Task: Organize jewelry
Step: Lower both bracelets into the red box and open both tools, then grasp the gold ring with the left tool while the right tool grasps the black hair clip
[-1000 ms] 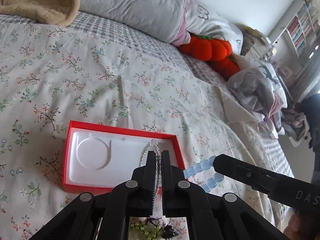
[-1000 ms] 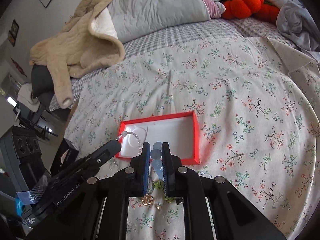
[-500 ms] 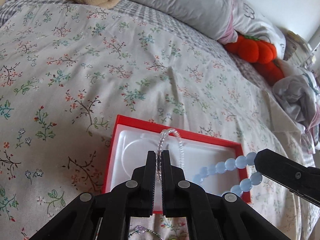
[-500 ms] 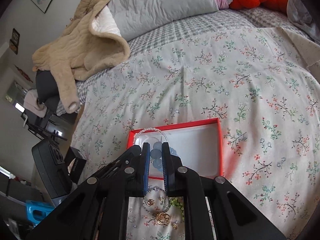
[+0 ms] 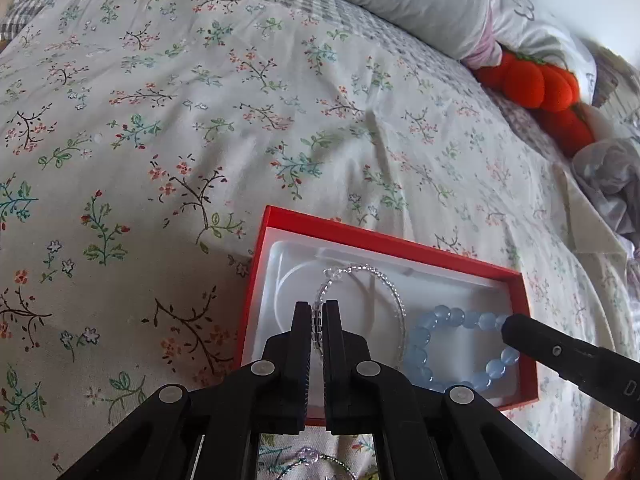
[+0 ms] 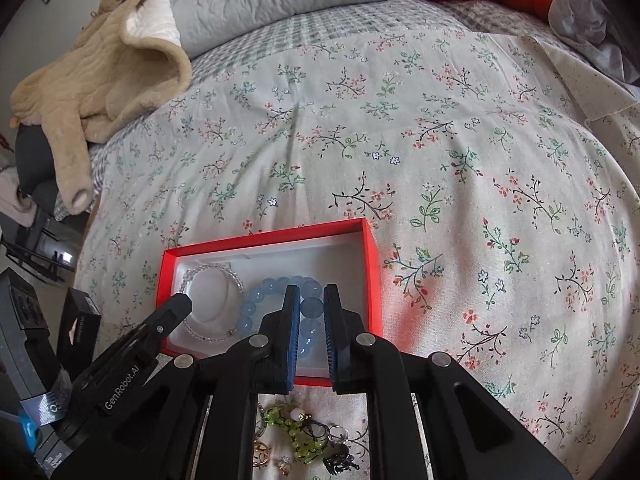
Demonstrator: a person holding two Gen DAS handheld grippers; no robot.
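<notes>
Clear bracelet (image 5: 360, 296) pinched btwn left hand-held gripper (image 5: 318, 312) fingers, over red box (image 5: 384, 242).

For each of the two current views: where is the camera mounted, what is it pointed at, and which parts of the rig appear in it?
Left wrist: on the left gripper, looking along its fingers at the red box; the right gripper enters lower right.
Right wrist: on the right gripper, facing the same box; the left gripper enters lower left.
Shared: box, clear bead bracelet, blue bead bracelet, floral bedspread.
</notes>
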